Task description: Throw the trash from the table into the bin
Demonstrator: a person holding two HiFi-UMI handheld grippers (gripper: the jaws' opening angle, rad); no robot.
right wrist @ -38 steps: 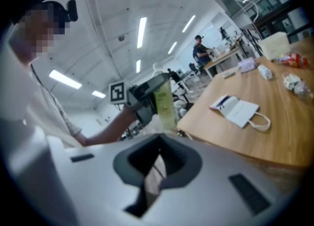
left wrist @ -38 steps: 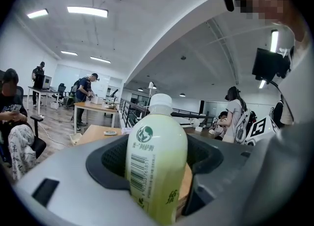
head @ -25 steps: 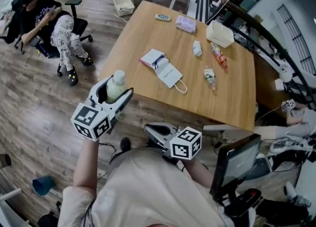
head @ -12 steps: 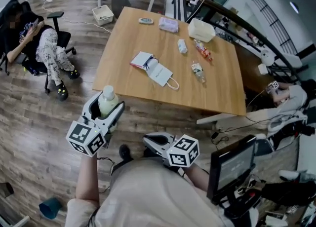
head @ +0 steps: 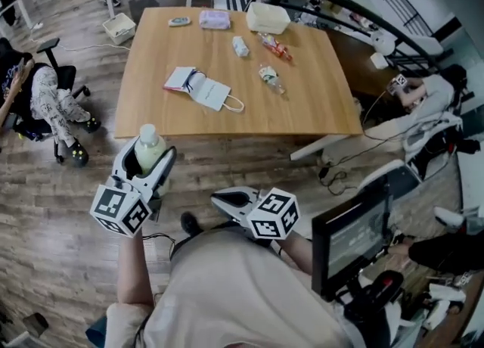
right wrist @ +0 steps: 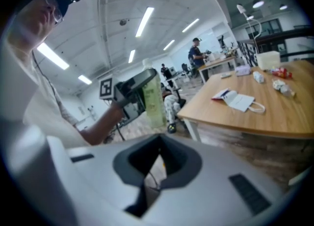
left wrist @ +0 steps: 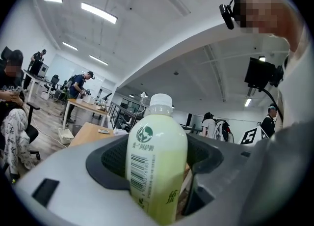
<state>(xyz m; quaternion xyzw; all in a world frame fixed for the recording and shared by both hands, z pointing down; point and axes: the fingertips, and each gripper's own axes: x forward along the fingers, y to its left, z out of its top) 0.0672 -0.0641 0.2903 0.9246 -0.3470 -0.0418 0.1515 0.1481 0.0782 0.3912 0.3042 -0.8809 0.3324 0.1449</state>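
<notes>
The left gripper [head: 149,157] grasps a pale-green drink bottle [head: 149,141] upright, just off the wooden table's [head: 302,104] near edge, presumably bound for the bin. The right gripper [head: 219,200] is clenched and empty.

Your shirt [head: 227,293] is beige with short sleeves. Your left gripper [head: 148,160] and right gripper [head: 221,201] are pale grey, dark-lined inside, each bearing a black-and-white marker cube [head: 119,209].
</notes>
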